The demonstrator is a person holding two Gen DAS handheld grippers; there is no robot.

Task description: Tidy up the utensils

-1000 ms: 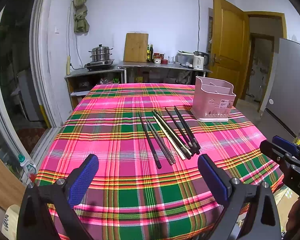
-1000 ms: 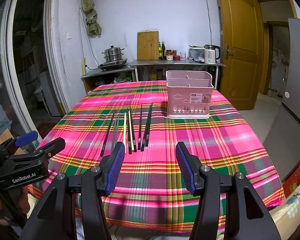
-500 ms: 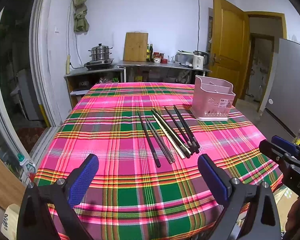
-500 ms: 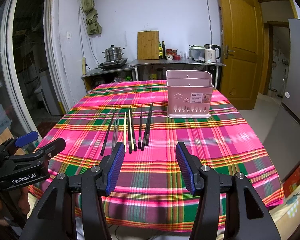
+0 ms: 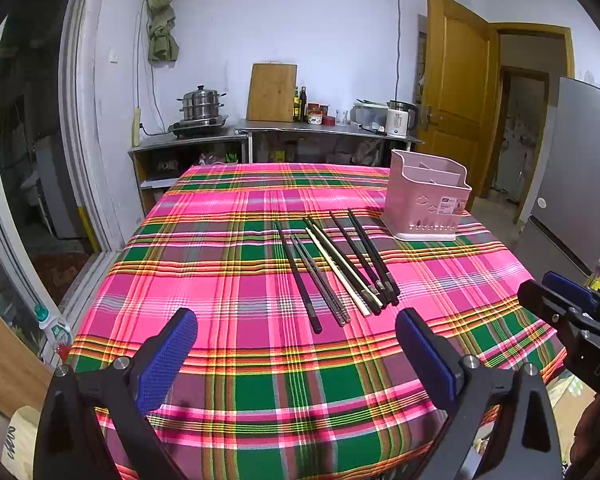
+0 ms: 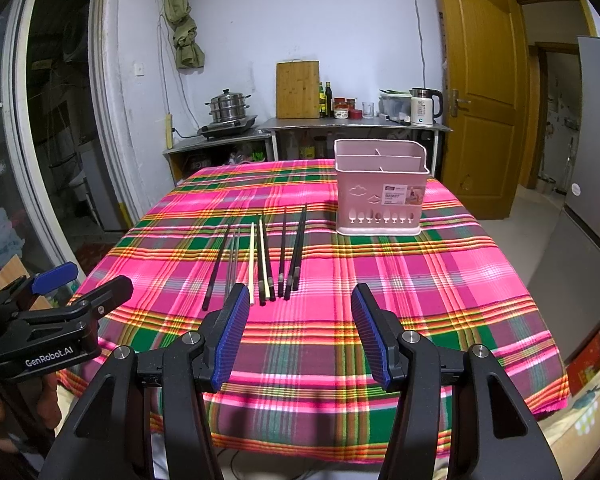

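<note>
Left gripper, body marked "GenRobot.AI", held off the table's left edge; jaws spread wide, empty. Chopsticks lie in a loose row on the plaid tablecloth, mostly dark, two pale. Right gripper near them, jaws apart, empty. Pink utensil basket, label reading "BASKET", stands upright behind-right of the chopsticks.

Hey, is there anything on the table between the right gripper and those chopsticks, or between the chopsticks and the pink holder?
Nothing visible. Only bare plaid tablecloth lies between the open right gripper and the chopsticks, and between them and the pink holder, whose compartments look empty from here.
</note>
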